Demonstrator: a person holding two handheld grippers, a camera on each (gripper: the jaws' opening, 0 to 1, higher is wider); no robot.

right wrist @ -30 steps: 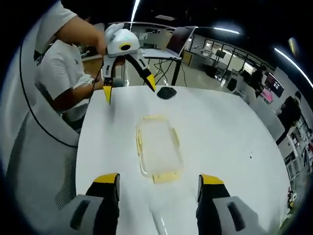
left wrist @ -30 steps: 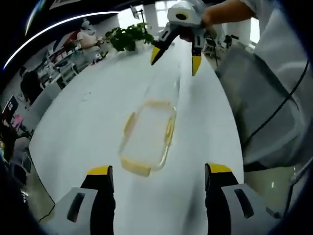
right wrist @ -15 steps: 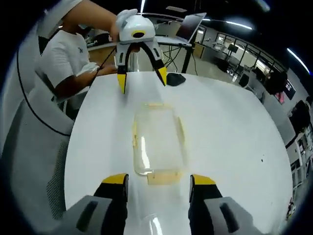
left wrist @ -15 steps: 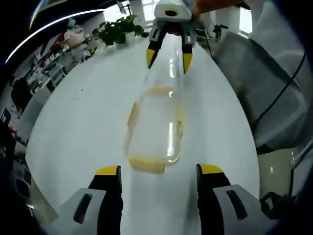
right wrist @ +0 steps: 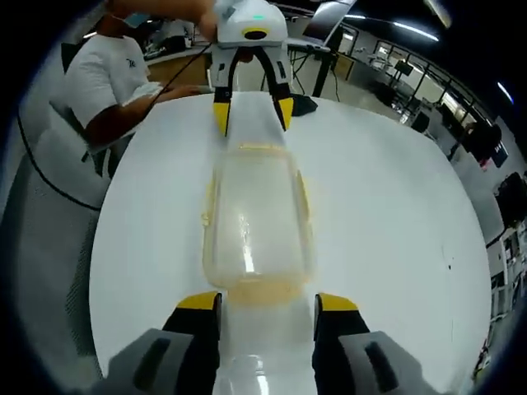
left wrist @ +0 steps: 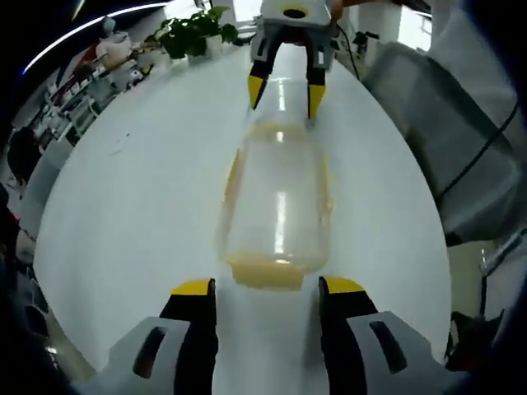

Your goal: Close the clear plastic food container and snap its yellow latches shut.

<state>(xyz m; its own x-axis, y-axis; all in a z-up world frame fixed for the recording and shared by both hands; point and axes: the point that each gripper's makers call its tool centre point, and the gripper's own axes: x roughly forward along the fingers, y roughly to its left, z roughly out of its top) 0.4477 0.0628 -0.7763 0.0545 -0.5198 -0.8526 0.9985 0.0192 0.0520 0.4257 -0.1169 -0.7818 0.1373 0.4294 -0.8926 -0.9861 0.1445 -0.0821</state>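
**Two grippers at opposite ends of one clear container**

Count: one clear plastic food container (left wrist: 277,206), two grippers, one white table (left wrist: 132,214).

The container lies flat near the middle of the table, long axis running 6 to 12 o'clock in both views. Yellow latches: one at the near short end (left wrist: 265,271), one at the far short end (left wrist: 278,130), and a thin yellow strip along each long side. Four in all, though the side ones are faint through the plastic and I cannot tell whether any is snapped down.

Left gripper (left wrist: 266,288): jaws parted about as wide as the container, tips flanking the near latch at 6 o'clock, closed on nothing. Whether they touch the plastic is unclear.

Right gripper (right wrist: 256,303): same arrangement at the other end, jaws parted to container width, nothing held. In the left gripper view it sits at 12 o'clock (left wrist: 281,93), yellow tips straddling the far end.

Surroundings: a potted plant (left wrist: 191,34) at 11 o'clock on the table's far edge; a black object (right wrist: 303,104) beyond the container in the right gripper view; a seated person in a white shirt (right wrist: 107,74) at 10 o'clock; a grey chair back (left wrist: 436,140) at 2 o'clock beside the table.
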